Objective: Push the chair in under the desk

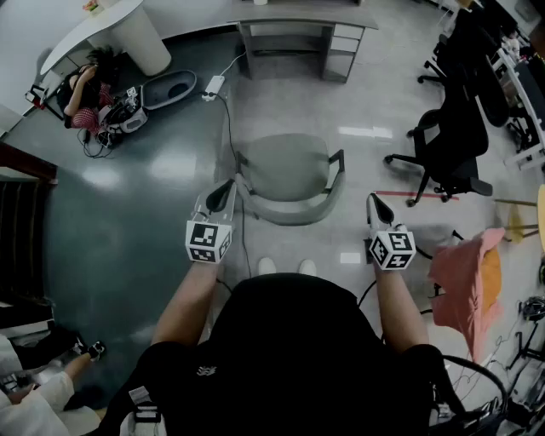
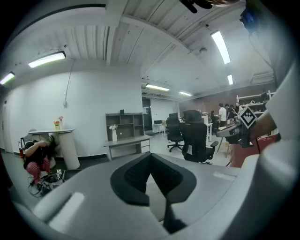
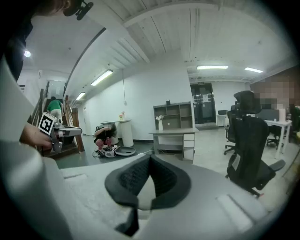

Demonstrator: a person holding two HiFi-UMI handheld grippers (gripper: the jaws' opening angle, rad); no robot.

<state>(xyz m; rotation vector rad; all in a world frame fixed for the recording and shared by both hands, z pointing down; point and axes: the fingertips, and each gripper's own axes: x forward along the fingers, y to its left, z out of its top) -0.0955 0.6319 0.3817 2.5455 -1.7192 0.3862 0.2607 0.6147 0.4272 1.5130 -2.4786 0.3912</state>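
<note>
Left gripper [image 1: 223, 194] and right gripper [image 1: 375, 207], both closed and empty, flank the chair [image 1: 289, 170]; its seat faces the desk [image 1: 298, 24], its back faces the person.

right gripper [image 3: 149, 164], jaws together, desk [image 3: 174, 134] beyond

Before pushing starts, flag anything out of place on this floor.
The grey chair stands mid-floor, well clear of the desk. A power strip and its cable lie loose on the floor between them. A pink cloth is bunched up at right.
</note>
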